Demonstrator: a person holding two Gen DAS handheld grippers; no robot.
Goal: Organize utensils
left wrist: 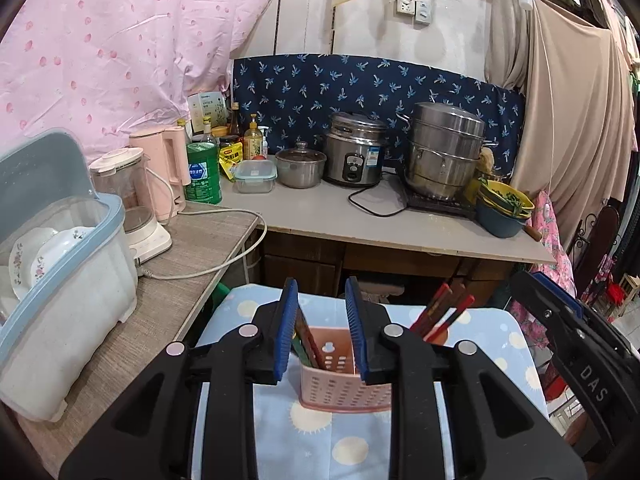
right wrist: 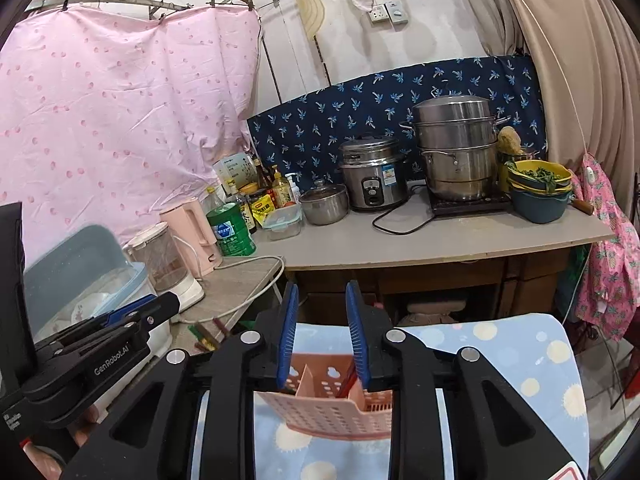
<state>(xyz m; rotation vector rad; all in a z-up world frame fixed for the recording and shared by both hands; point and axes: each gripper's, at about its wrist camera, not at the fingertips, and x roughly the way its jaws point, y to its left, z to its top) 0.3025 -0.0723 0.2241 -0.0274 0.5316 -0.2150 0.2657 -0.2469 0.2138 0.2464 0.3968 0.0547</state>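
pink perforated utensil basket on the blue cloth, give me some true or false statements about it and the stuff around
1. The pink perforated plastic utensil basket stands on a light blue cloth with sun prints. True.
2. The basket holds no utensils at all. False: dark chopsticks stand in one compartment and red-tipped chopsticks in another.
3. The left gripper is clamped on the chopsticks. False: its blue pads stand apart and press on nothing.
4. The right gripper has its jaws apart above the basket. True.
5. The silver rice cooker sits on the floor. False: it stands on the grey countertop, beside the stacked steel steamer pot.
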